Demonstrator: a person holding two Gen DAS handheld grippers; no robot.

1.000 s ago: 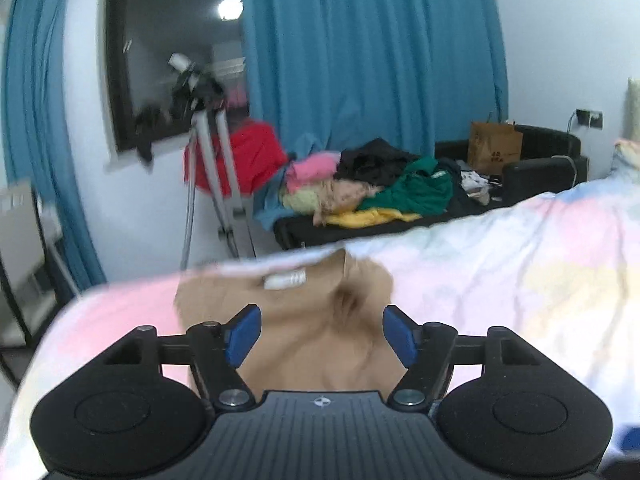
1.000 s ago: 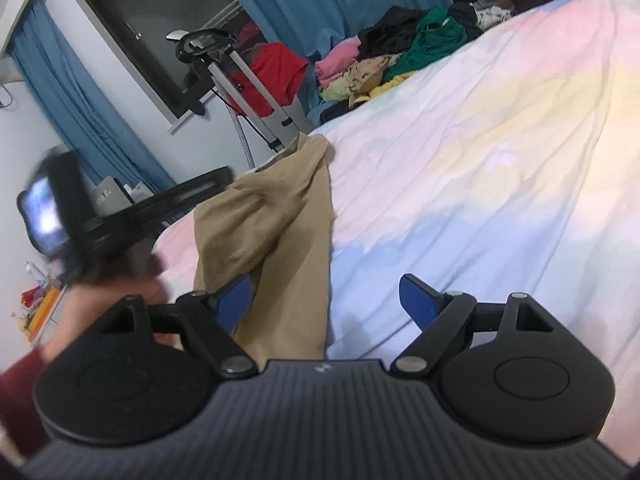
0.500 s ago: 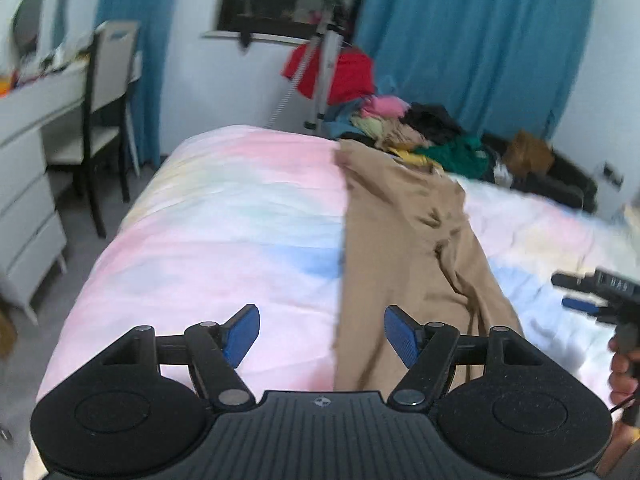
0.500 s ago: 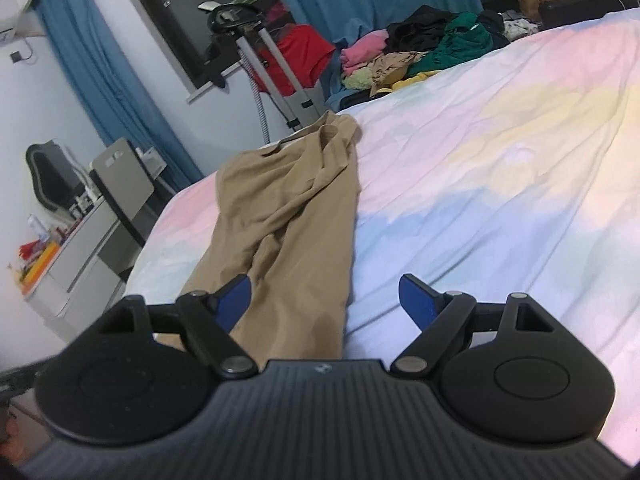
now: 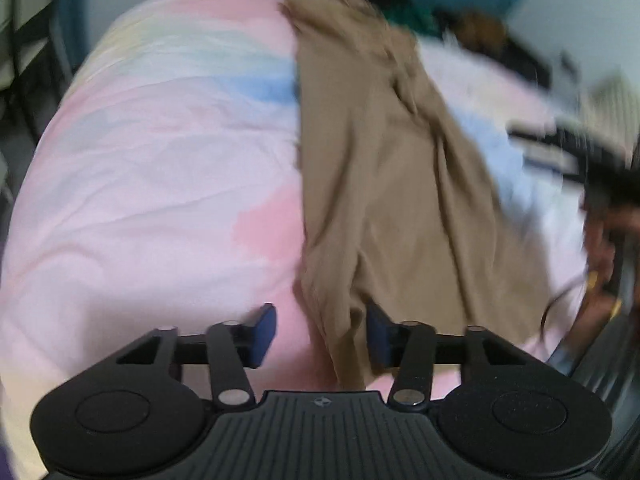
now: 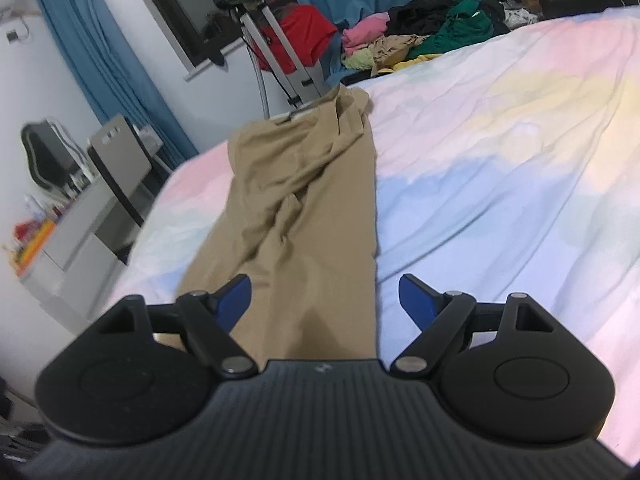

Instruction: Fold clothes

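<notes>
Pastel sheet (image 6: 500, 152): pink, blue and yellow, wrinkled, covering the bed.
Room: blue curtains (image 6: 96, 60), dark window (image 6: 188, 4), clothes pile (image 6: 416, 36) beyond the bed, chair (image 6: 120, 160) at left.
Trousers (image 6: 304, 216): tan, laid lengthwise on the sheet, creased.
Left gripper (image 5: 320, 334): low over the near trouser end, pads apart, fabric between them; contact perhaps, view blurred.
Right gripper (image 6: 324, 300): pads wide apart, astride the trousers' near end.
</notes>
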